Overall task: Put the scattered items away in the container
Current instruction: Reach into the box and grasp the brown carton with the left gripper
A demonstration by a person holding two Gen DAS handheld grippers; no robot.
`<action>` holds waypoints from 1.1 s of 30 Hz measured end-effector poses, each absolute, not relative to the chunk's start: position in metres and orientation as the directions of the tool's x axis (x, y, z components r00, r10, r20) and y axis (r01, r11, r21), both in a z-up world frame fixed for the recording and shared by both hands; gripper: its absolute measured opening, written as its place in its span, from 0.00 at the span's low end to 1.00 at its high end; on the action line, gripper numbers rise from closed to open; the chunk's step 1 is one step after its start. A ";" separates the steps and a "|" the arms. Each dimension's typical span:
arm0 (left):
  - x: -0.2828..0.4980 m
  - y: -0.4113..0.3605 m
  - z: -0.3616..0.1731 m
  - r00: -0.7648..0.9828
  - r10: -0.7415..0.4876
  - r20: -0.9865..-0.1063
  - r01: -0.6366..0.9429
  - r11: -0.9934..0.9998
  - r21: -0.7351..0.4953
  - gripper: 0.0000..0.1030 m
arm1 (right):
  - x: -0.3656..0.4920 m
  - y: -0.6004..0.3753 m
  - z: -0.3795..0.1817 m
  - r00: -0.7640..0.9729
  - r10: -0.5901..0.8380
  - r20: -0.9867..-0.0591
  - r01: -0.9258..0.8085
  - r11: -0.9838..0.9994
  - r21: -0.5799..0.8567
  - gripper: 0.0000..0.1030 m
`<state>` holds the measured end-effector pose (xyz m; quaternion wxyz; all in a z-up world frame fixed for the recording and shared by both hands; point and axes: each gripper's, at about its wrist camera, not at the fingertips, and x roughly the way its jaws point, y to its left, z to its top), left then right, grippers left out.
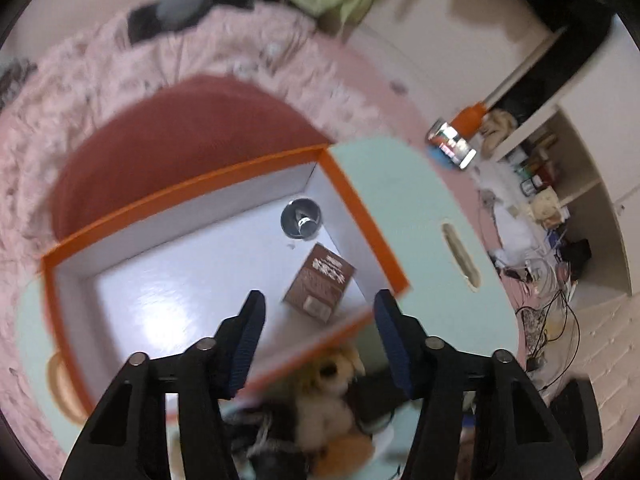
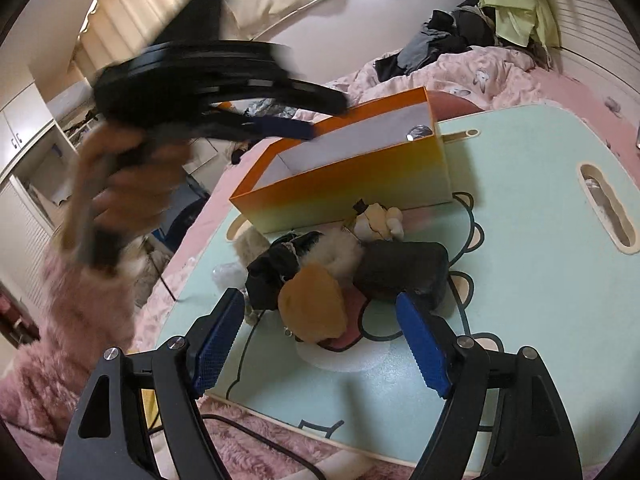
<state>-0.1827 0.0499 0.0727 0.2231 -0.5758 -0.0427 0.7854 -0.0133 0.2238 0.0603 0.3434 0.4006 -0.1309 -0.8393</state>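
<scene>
Left wrist view: left gripper (image 1: 320, 312) hangs over the orange-rimmed box (image 1: 192, 194), pointing steeply down into it. Jaws apart w/ nothing between the pads; fingers (image 1: 250, 328) don't touch anything. Inside the box, on its white floor: a dark round tin (image 1: 301, 218) in the far corner & a brown carton (image 1: 320, 284) just beside it, nearer the gripper. The box sits on a pale mint surface (image 1: 420, 216) w/ a slot handle. Below the box's near wall, a plush dog (image 1: 336, 372) & other dark items lie on the surface, blurred. Pink bedding (image 1: 72, 92) lies behind the box.

Right wrist view: right gripper (image 2: 320, 332) wide open, empty, aimed at the pile of scattered items on the surface (image 2: 520, 200). The pile lies in front of the box (image 2: 360, 184), touching or nearly so: orange-tan plush (image 2: 312, 308) nearest, black block (image 2: 404, 272) to its right, black pouch (image 2: 272, 276) to its left, cream plush (image 2: 376, 216) right against the box wall. A hand (image 2: 132, 184) in a pink fuzzy sleeve (image 2: 88, 300) holds the left gripper (image 2: 288, 128) above the box's left end, blurred.
</scene>
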 end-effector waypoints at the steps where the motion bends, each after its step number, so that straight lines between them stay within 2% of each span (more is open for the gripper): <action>1: -0.189 0.053 0.063 -0.222 0.394 -0.892 -0.279 -0.902 -0.329 0.45 | -0.013 0.225 0.060 -0.443 -0.682 -0.581 0.471 -0.729 0.497 0.76; 9: -0.193 0.076 0.041 -0.209 0.312 -0.927 -0.286 -0.926 -0.247 0.45 | -0.017 0.233 0.051 -0.414 -0.710 -0.570 0.452 -0.704 0.548 0.76; 21: -0.208 0.075 0.029 -0.169 0.313 -0.934 -0.279 -0.925 -0.259 0.45 | -0.015 0.232 0.051 -0.408 -0.710 -0.574 0.450 -0.704 0.550 0.76; 27: -0.221 0.069 0.022 -0.121 0.359 -0.926 -0.253 -0.913 -0.321 0.54 | -0.015 0.232 0.050 -0.407 -0.710 -0.575 0.447 -0.704 0.552 0.76; 33: -0.224 0.051 0.024 -0.176 0.301 -0.937 -0.220 -0.940 -0.260 0.54 | -0.016 0.233 0.049 -0.405 -0.712 -0.574 0.443 -0.702 0.558 0.76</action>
